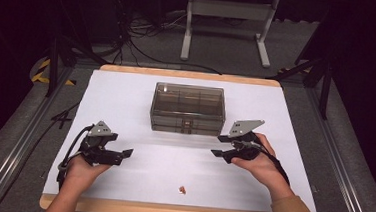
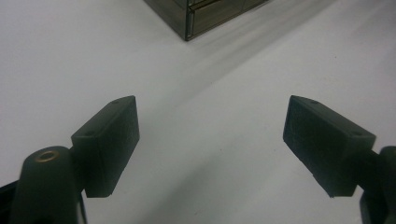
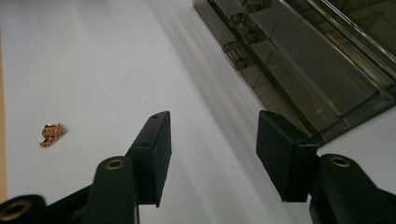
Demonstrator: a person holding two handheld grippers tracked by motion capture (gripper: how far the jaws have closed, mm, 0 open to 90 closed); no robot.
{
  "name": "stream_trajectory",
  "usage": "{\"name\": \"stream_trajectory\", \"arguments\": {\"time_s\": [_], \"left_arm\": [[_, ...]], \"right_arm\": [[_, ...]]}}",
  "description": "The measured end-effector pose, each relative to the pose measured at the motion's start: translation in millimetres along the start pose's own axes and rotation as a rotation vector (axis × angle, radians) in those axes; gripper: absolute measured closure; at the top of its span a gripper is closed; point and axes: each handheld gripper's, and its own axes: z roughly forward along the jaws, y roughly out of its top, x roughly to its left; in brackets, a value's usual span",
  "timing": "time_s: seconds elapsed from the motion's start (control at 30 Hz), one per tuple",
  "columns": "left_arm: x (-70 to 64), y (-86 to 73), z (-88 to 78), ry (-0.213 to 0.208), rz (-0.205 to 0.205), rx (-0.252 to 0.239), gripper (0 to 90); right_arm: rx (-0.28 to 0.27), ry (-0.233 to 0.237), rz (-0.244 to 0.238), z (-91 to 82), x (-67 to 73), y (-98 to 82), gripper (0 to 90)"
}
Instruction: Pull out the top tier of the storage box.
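both jaws parted, empty: left gripper [image 1: 125, 154], right gripper [image 1: 219, 145]; smoky box [image 1: 188, 107] unlabelled.

Table [image 1: 127, 89]: box [image 1: 188, 107] stands on it at centre, toward the far edge; small object [image 1: 183, 189] lies well apart from the box, near the front edge, roughly in line with the box. Left gripper [image 1: 125, 154] sits front-left of the box and right gripper [image 1: 218, 145] front-right, jaws pointing inward toward each other, the small object nearer the person than both, between them
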Motion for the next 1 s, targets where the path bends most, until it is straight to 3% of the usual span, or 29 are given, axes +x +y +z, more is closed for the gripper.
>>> {"name": "stream_trajectory", "arguments": {"time_s": [0.13,0.27,0.37,0.67,0.87,1.0], "left_arm": [[-0.1,0.0,-1.0,-0.001,-0.005,0.000,19.2],[-1.6,0.5,-0.3,0.001,0.021,0.003,19.2],[-3.9,1.3,0.3,0.004,0.032,0.012,19.1],[-2.2,1.0,-1.7,0.001,0.020,0.005,19.0],[-4.1,1.4,-1.1,-0.001,0.032,0.009,18.8],[-3.3,1.1,-1.4,0.002,0.026,0.002,18.7]], "right_arm": [[-0.005,0.055,-0.014,10.2,-0.5,7.0,51.0],[0.008,0.060,-0.026,17.3,0.2,13.5,51.9],[-0.007,0.093,-0.036,22.5,-0.2,18.3,51.3],[-0.043,0.140,-0.092,34.6,-0.3,24.5,52.5],[-0.056,0.139,-0.132,36.1,1.3,25.7,54.1],[-0.073,0.111,-0.212,35.1,3.6,25.8,55.5]]}}
